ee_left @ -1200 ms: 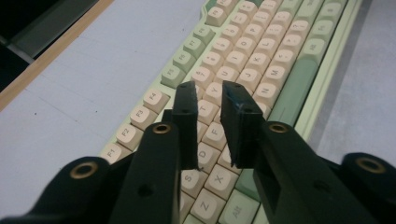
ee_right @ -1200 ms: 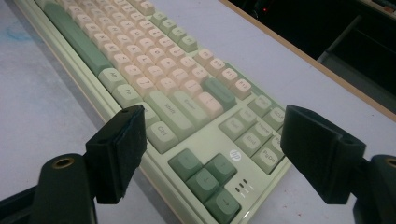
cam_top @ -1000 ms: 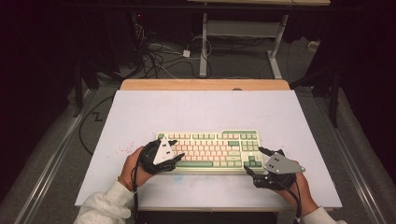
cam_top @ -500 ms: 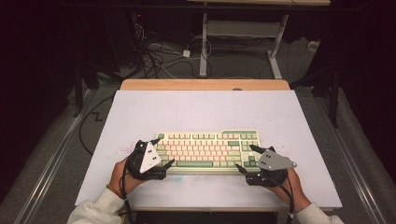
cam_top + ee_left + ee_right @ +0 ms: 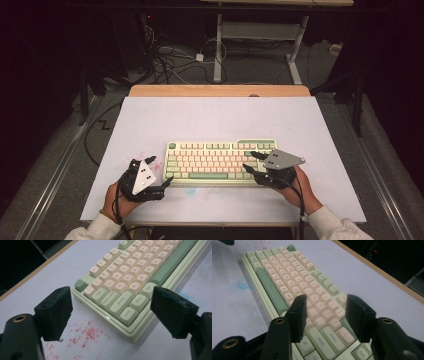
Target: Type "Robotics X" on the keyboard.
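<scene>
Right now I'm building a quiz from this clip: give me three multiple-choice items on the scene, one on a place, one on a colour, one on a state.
1. Where does the left tool sit relative to the keyboard?
A. off its left end
B. on top of the keys
C. behind its far edge

2. What colour is the space bar?
A. red
B. green
C. black

3. How do the right tool's jaws stand?
A. clamped on a cable
C. gripping a loose keycap
B. apart above the keys, nothing between them

Answers: 1 A, the high view shows it on the table left of the keyboard. 2 B, it matches the green case. 3 B, the right gripper view shows a gap over the Enter area.
</scene>
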Demonstrator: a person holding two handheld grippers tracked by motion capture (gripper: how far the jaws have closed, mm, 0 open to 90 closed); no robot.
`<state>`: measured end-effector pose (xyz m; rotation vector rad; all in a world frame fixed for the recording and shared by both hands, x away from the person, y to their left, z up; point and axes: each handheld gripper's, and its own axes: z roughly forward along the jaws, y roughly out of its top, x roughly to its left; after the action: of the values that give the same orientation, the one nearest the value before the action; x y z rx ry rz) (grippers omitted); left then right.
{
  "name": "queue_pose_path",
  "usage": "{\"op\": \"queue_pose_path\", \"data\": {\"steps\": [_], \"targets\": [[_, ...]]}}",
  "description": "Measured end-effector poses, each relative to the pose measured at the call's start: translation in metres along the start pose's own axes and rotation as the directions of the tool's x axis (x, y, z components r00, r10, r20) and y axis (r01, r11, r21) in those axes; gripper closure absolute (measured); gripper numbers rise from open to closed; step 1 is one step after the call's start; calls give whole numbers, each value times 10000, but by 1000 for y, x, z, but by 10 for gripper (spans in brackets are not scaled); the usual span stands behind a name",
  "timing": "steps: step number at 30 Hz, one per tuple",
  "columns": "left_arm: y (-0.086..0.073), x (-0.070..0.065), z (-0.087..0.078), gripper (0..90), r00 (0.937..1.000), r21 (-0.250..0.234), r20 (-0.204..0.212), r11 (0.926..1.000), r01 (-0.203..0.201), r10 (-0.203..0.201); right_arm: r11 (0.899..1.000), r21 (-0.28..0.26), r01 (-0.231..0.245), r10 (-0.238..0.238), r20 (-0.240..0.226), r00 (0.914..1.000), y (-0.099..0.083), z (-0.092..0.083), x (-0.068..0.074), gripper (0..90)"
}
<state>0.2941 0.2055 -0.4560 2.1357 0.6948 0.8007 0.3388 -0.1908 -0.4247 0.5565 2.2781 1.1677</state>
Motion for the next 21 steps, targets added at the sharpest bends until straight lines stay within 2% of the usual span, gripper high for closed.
{"op": "queue_pose_path", "data": {"steps": [4,7,12,14,21], "targets": [[-3,1,-1,174,9998,9,90,9999,149,-149,9990,414,-173,184,-259,9995,5,11,-2,796],[-5,1,-1,174,9998,108,142,9998,141,-143,9976,650,-231,261,-463,9986,11,19,-4,886],[-5,0,0,175,9997,69,202,9999,155,-156,9947,1018,-148,224,-745,9970,20,37,-3,900],[-5,0,0,175,9999,-27,51,9999,137,-137,9933,1154,-81,168,-752,9970,24,44,-2,900],[-6,2,1,175,9998,-101,27,9997,218,-218,9865,1637,107,46,-924,9957,30,67,2,900]]}}
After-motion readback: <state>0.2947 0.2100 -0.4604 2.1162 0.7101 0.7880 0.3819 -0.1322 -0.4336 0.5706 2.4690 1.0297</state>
